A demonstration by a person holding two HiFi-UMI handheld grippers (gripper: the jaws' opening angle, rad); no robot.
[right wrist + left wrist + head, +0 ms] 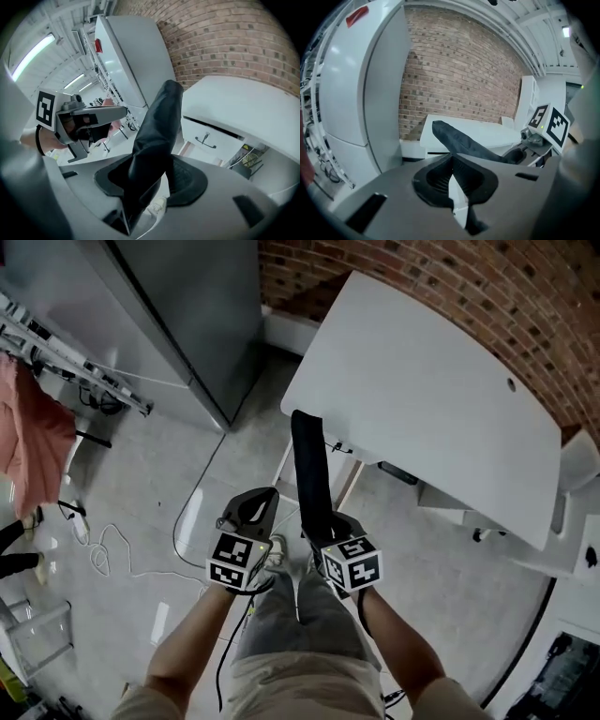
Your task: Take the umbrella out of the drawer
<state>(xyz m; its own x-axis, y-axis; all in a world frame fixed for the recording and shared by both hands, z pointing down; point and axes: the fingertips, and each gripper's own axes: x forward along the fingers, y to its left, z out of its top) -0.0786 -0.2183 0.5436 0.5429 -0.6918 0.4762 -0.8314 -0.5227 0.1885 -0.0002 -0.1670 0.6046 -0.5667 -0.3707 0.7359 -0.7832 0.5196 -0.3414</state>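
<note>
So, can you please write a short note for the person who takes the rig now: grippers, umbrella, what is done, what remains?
Left gripper: jaws together, nothing in them.
Right gripper: shut on the folded black umbrella, which points up and away, toward the white desk.
Drawer under the desk: its front looks closed.
Done: the umbrella is out of the drawer, held in the air.
Left: probably only to set it down, perhaps on the desk.

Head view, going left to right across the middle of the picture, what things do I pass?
pink cloth → left gripper → umbrella → white table
</note>
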